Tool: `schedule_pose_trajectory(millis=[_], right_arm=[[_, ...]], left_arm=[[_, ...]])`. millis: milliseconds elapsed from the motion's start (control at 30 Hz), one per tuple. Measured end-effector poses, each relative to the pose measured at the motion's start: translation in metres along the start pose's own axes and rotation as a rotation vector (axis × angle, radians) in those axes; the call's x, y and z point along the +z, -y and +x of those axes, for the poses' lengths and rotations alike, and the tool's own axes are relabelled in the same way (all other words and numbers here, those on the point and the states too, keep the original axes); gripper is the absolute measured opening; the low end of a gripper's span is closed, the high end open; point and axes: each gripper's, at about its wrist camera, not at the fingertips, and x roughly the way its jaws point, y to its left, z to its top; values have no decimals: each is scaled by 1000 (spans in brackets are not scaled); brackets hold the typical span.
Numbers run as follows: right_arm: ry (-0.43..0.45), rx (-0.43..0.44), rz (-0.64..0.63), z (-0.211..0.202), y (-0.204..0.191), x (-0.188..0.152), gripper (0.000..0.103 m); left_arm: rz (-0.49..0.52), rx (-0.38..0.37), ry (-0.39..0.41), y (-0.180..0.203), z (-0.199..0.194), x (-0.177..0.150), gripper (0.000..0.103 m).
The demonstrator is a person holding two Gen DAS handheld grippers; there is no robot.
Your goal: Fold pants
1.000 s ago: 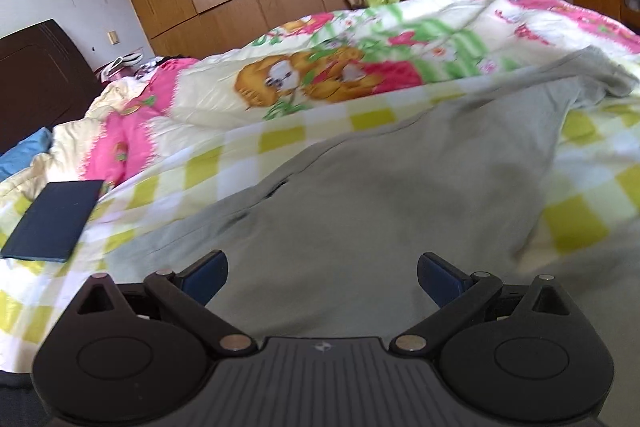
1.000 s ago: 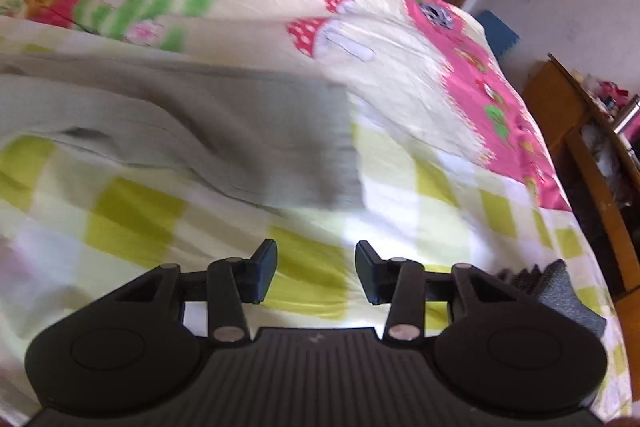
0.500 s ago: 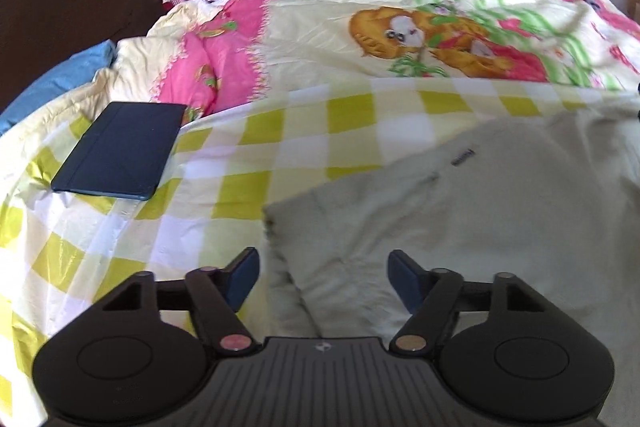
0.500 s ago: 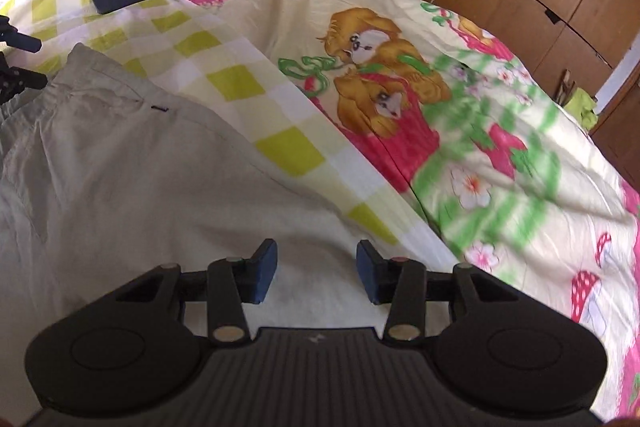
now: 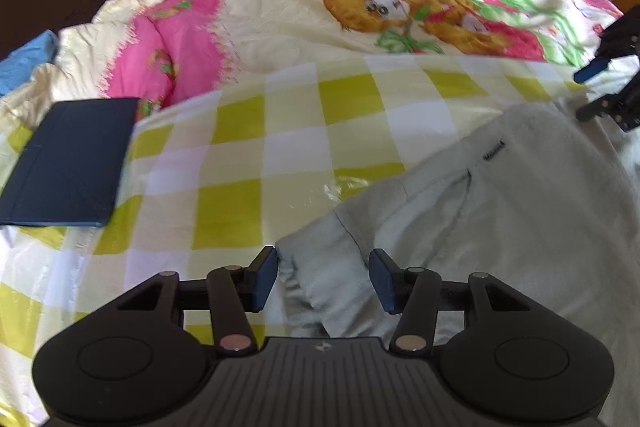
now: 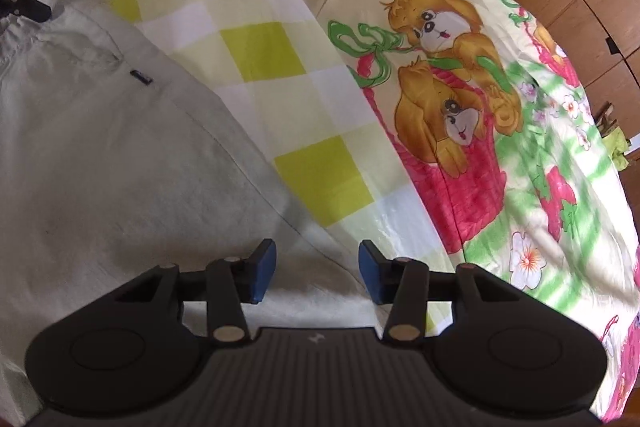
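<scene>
Plainly, the grey pants [image 5: 500,227] were spread on the checked sheet [image 5: 248,147] of the bed. The left tongs [image 5: 323,277], just narrowed, were held part open astride the waistband corner, nothing yet pinched. The right tongs [image 6: 316,273] were held part open over the pants' far edge, empty. The cloth was judged soft, light and limp, best taken at waistband and hem. No containers were seen.

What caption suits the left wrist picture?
Left gripper, jaws closing around the corner of grey pants on a checked bedsheet.
</scene>
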Motion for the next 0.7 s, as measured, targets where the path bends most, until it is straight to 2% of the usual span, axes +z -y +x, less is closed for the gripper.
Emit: schedule_pose_trajectory(millis=[67, 200, 267, 333, 367, 400, 467, 533, 600, 633, 700], right_arm=[[-13, 15, -50, 8, 2, -1, 46], [-27, 40, 13, 20, 19, 4, 44], [-44, 55, 21, 24, 23, 6, 43], [-55, 57, -23, 25, 18, 8, 36], [-61, 58, -36, 26, 14, 9, 23], [-73, 62, -37, 27, 10, 9, 2], [-72, 37, -50, 26, 4, 9, 0], [-59, 20, -42, 20, 2, 7, 0], [-22, 3, -6, 6, 5, 5, 0], [1, -5, 15, -3, 8, 3, 0], [49, -24, 60, -28, 15, -2, 0]], left_arm=[[6, -3, -19, 0, 1, -3, 65], [-38, -86, -56, -8, 2, -6, 69], [-19, -77, -89, -6, 9, -4, 70], [-7, -82, -104, -5, 14, -3, 75], [-5, -93, -124, -5, 17, -2, 83], [-2, -92, -125, -5, 19, -2, 84], [-2, -87, -134, -5, 25, -2, 84], [-28, -62, -135, -7, 28, 1, 74], [-34, -44, -119, -8, 25, 4, 48], [-29, -25, -107, -7, 22, 6, 42], [0, 10, -85, -3, 16, 8, 38]])
